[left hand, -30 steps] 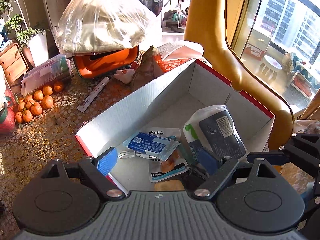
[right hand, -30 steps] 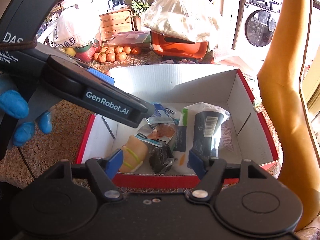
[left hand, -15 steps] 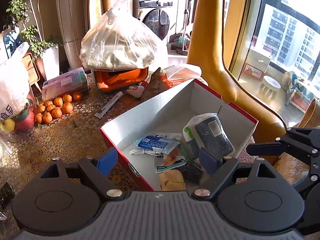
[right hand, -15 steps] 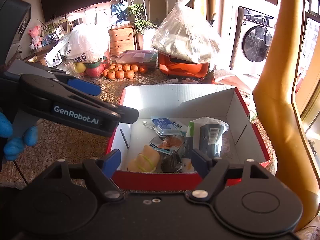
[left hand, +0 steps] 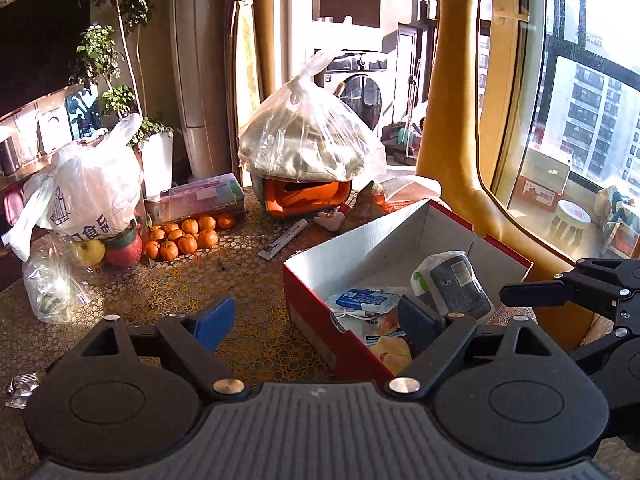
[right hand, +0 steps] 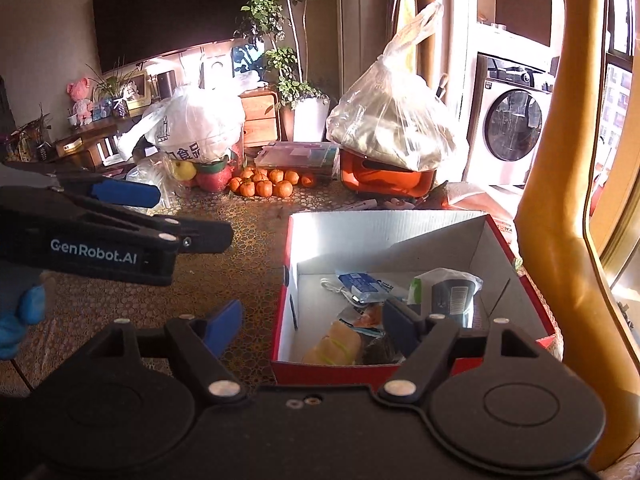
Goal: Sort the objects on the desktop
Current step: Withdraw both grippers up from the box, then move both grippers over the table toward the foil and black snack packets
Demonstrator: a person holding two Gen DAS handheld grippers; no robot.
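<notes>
A red cardboard box (left hand: 308,300) with a white inside (right hand: 360,236) stands on the patterned table. It holds a blue-labelled packet (left hand: 362,299), a dark pouch in a clear bag (left hand: 456,284), a white cable, a yellowish bun-like item (right hand: 332,348) and a small dark wrapper (right hand: 382,350). My left gripper (left hand: 316,322) is open and empty, above the box's near-left corner. My right gripper (right hand: 314,330) is open and empty, in front of the box. The left gripper also shows in the right wrist view (right hand: 120,216).
On the table behind the box are small oranges (left hand: 188,236), an apple and a pear under a white bag (left hand: 92,196), a clear plastic case (left hand: 202,198), an orange container under a bagged cloth (left hand: 308,196), a pen-like stick (left hand: 284,238). A yellow chair back (left hand: 452,120) stands right.
Both grippers have pulled back and up from the box, open and empty throughout. The box now looks smaller and more of the table and room shows.
</notes>
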